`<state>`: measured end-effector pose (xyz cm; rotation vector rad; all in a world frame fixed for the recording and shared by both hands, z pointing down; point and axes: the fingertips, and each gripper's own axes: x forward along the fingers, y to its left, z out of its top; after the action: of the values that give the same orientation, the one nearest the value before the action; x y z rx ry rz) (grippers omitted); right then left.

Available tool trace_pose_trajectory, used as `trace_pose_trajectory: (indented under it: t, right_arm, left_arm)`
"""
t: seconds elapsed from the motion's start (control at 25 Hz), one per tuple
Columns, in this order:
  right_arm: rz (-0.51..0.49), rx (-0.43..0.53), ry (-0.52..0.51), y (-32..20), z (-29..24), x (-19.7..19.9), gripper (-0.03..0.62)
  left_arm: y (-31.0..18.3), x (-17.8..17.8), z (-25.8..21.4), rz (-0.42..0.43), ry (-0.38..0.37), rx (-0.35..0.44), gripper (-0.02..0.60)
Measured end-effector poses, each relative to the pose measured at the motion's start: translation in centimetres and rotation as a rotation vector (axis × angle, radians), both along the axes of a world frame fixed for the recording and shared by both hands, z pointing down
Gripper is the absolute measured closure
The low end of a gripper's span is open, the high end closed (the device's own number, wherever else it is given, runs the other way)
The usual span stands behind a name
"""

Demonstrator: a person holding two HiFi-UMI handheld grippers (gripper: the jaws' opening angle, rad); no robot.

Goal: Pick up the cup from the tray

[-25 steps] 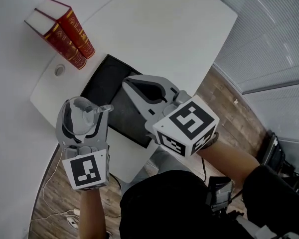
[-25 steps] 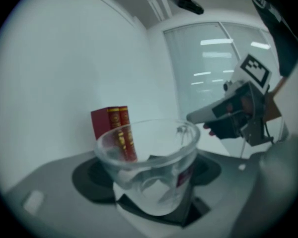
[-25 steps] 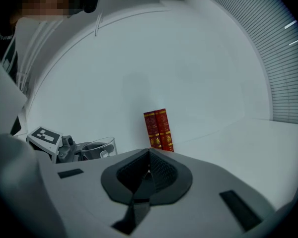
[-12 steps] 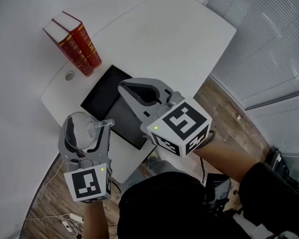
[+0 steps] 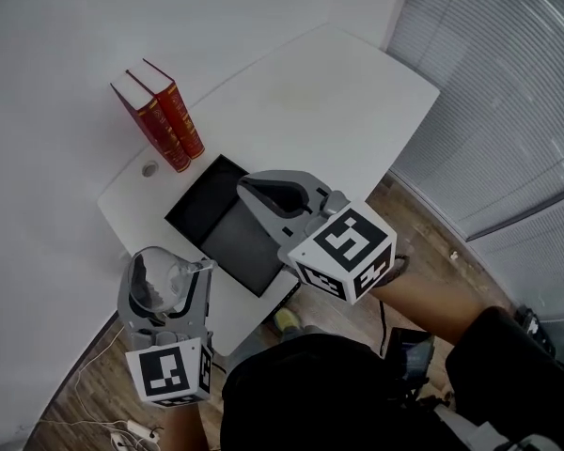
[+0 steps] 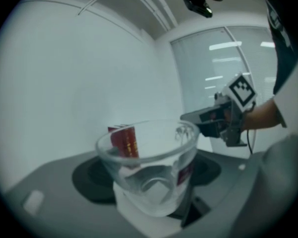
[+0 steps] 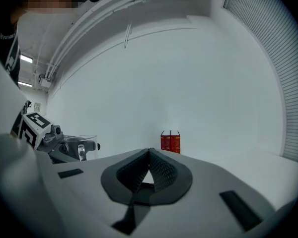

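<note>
A clear glass cup (image 5: pixel 163 278) sits between the jaws of my left gripper (image 5: pixel 165 267), which is shut on it and holds it in the air at the lower left, off the table's near edge. In the left gripper view the cup (image 6: pixel 148 165) fills the middle, upright and empty. The black tray (image 5: pixel 205 209) lies on the white table with nothing on its visible part. My right gripper (image 5: pixel 256 189) hovers over the tray's near side, its jaws shut and empty, with the tips meeting (image 7: pixel 150 153).
Two red books (image 5: pixel 160 118) stand at the table's left back, near a small round hole (image 5: pixel 149 169). The white table (image 5: pixel 338 92) stretches to the right. Window blinds (image 5: pixel 508 92) and wooden floor lie beyond. Cables (image 5: pixel 122 428) lie on the floor.
My left gripper has drawn back toward me with the cup, away from the tray and past the table's edge. The right gripper stays over the tray.
</note>
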<state>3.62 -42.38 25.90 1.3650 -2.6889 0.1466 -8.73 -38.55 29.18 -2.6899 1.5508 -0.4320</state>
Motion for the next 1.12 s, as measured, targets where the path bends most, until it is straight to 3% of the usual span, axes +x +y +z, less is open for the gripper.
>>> trace_pose_trajectory:
  t: [0.4,1.12]
  right_arm:
    - [-0.006,0.029,-0.008,2.6,-1.0,0.8,0.582]
    - [-0.053,0.037,0.002,3.8,-1.1,-0.6,0.582]
  left_arm:
    - [3.0,-1.0,-1.5,-0.049,0.000,0.025,0.181]
    - [3.8,-1.8,-2.1,-0.081,0.002,0.055,0.181]
